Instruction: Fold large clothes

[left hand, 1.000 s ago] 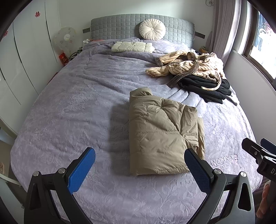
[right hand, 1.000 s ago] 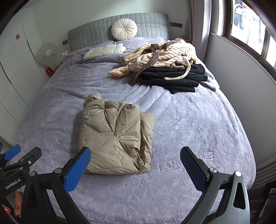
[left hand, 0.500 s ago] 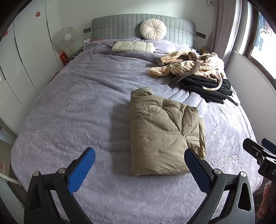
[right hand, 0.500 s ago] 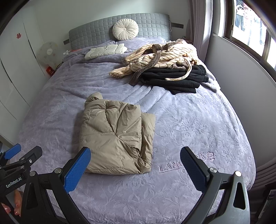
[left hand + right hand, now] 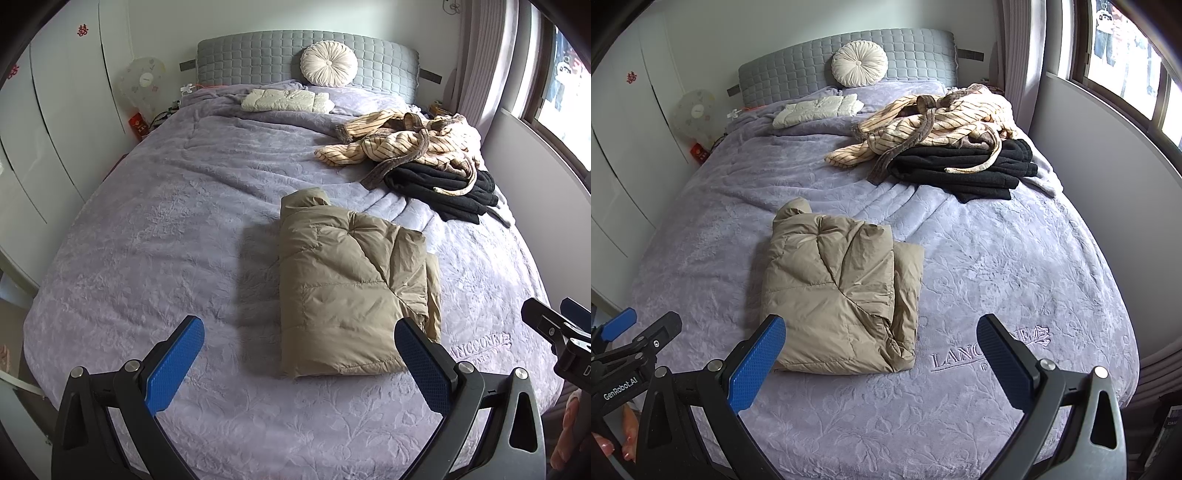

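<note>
Lying folded flat, the puffy tan jacket shows quilted creases.

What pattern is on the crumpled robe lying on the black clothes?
Cream crumpled robe with thin dark stripes and a brown belt; clearest in the right wrist view.

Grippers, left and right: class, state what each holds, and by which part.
Nothing. The left gripper and right gripper are open, above the folded tan puffer jacket.
</note>
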Motion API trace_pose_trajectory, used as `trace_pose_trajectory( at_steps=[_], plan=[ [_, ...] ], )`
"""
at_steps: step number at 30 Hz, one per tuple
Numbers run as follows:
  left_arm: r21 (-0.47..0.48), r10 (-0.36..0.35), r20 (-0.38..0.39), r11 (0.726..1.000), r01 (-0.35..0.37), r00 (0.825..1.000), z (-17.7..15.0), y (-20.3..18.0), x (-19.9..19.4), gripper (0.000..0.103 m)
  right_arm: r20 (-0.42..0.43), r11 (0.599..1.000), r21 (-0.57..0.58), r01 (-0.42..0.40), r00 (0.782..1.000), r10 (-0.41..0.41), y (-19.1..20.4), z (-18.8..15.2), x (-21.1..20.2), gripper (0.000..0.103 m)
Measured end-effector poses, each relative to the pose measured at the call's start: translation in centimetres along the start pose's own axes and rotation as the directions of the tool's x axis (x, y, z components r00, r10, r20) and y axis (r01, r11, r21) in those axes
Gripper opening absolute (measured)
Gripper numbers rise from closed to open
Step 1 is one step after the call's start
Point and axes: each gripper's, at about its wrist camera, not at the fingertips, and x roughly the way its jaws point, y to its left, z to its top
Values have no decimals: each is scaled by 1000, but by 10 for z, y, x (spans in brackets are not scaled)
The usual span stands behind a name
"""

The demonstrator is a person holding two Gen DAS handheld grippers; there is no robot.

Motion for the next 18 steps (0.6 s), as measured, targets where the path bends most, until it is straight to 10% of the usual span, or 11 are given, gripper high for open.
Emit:
trace_pose_trajectory(
  at_steps=[18],
  plan=[
    [-1,0,0,1000,0,1000,0,-1,0,103,0,1000,0,-1,1000,1,0,0,-1,103]
  ],
)
